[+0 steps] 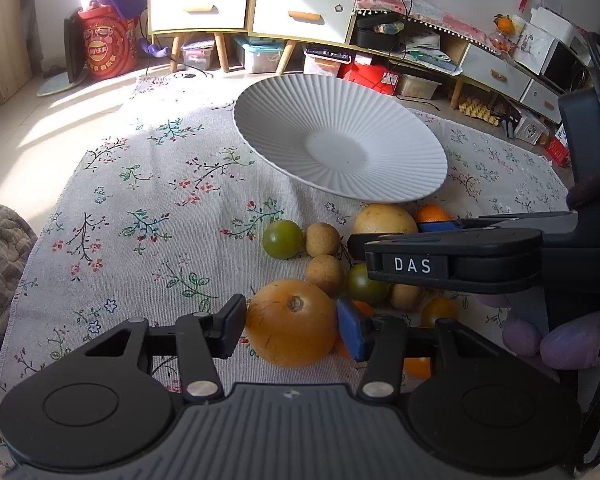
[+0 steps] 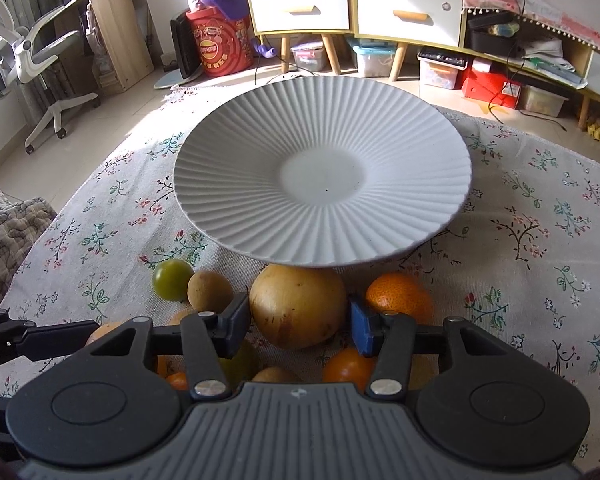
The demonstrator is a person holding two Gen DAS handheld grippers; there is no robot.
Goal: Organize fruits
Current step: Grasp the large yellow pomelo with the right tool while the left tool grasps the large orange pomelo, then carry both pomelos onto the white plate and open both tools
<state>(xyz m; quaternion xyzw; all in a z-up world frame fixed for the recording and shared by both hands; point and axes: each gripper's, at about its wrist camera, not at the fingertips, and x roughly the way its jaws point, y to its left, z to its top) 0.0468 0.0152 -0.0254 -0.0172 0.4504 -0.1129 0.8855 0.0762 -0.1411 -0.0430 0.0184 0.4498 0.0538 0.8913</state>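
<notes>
**Desk:** What are the two tongs doing over the fruit pile?

**Photographer:** The left tongs (image 1: 291,327) bracket a large orange-yellow round fruit (image 1: 292,322) at the near edge of the pile, pads at its flanks; whether they are gripping cannot be told. The right tongs (image 2: 299,320) straddle a paler yellow-brown fruit (image 2: 298,306) lying just under the rim of the white ribbed plate (image 2: 420,152), the jaws spread about its width with small gaps on both sides.

**Desk:** And doing it well?

**Photographer:** Probably closing squarely across each fruit's widest part, then lifting straight up: a mandarin (image 2: 398,294), a green fruit (image 2: 173,279) and a brown longan (image 2: 210,293) crowd close by on the floral-cloth bench (image 2: 540,240) and could roll. The plate holds nothing yet.
</notes>
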